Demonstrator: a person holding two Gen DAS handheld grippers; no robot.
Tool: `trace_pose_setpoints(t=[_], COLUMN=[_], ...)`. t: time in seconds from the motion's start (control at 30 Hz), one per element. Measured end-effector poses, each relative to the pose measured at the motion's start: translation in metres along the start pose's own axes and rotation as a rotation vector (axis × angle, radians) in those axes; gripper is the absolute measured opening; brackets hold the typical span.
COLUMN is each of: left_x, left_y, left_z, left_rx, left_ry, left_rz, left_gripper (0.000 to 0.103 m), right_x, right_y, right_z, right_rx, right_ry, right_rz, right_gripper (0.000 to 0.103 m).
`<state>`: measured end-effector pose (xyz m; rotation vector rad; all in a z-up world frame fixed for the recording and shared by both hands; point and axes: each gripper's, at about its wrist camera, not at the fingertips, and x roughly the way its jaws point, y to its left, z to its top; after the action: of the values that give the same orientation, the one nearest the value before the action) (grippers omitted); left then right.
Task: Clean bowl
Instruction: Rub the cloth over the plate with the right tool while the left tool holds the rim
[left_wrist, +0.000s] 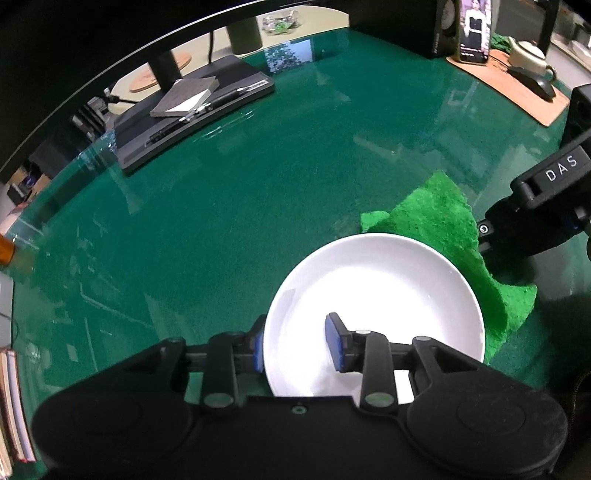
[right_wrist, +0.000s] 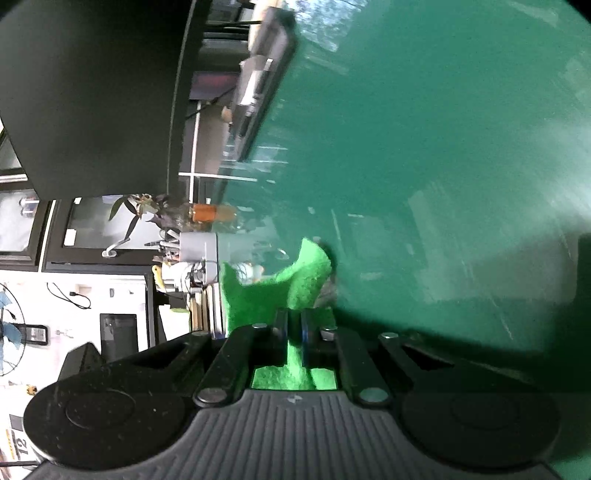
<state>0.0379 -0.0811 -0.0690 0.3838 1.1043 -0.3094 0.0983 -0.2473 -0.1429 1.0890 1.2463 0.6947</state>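
Your left tool (left_wrist: 297, 341) straddles the white bowl's (left_wrist: 373, 280) near rim, pads apart and not pressing. Your right tool (right_wrist: 293, 341) is clamped on the green cloth (right_wrist: 295, 280), which drapes just beside the bowl near the worktop's (left_wrist: 240, 206) front edge.

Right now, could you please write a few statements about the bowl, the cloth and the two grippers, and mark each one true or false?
1. The white bowl is empty. True.
2. The left gripper has one of its jaws inside the bowl and one outside its rim. True.
3. The right gripper holds nothing. False: its jaws are shut on the green cloth.
4. The green cloth lies inside the bowl. False: in the left wrist view it sits behind and beside the bowl.
5. The tabletop is red. False: it is green.
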Motion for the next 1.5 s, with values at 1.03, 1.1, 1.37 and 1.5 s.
trace_pose_setpoints(t=[1.03,1.1,1.37,1.5], left_x=[0.005,0.004,0.004,0.005], left_y=[-0.007,-0.007,-0.013,-0.014], left_z=[0.003,0.003,0.004,0.004], left_rx=[0.118,0.124,0.143,0.143], left_ry=[0.008,0.006,0.009,0.009], left_rz=[-0.021,-0.021,0.001,0.008], left_gripper=[0.036,0.036,0.037,0.037], right_x=[0.037,0.021,0.037,0.060], right_y=[0.012,0.003,0.005,0.023], right_z=[0.017,0.011,0.015,0.025], right_rx=[0.004,0.019,0.031,-0.019], right_ry=[-0.033,-0.033,-0.021,-0.001], right_rz=[0.076,0.066,0.066,0.087], right_gripper=[0.009,0.009,0.009,0.009])
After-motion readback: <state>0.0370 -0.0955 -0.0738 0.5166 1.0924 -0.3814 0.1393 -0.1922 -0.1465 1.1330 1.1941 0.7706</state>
